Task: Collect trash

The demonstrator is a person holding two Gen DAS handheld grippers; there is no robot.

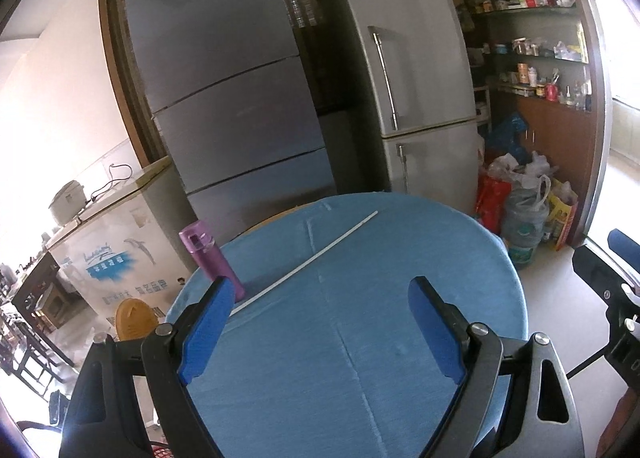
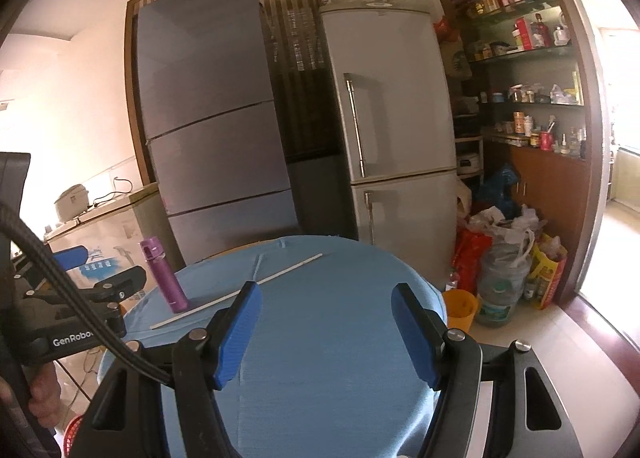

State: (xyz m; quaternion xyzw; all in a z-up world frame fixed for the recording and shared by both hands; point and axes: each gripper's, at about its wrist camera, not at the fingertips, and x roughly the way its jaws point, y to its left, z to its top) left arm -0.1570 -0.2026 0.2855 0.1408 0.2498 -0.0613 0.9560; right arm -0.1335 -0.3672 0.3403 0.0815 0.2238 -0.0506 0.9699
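Round table with blue cloth (image 1: 360, 338), seen along both grippers. The left gripper (image 1: 320, 334) and the right gripper (image 2: 326, 332) hover above the near part of the cloth, each with its jaws spread and nothing between the pads. The only likely piece of trash on the table is a thin white stick (image 1: 304, 264), which lies flat on the far half of the cloth, slanting from the far edge toward the purple bottle (image 1: 212, 262). The stick's near end lies just beside the base of the bottle, which stands upright at the table's left edge. An orange bin (image 2: 460, 308) stands on the floor beside the table's right edge.

Probable hazards: the stick is flat and slender, so blunt pads may slide over it or pinch the cloth instead; a grasp at the near end may knock the bottle over; a grasp at one end may let the long stick swing and drop before the bin.
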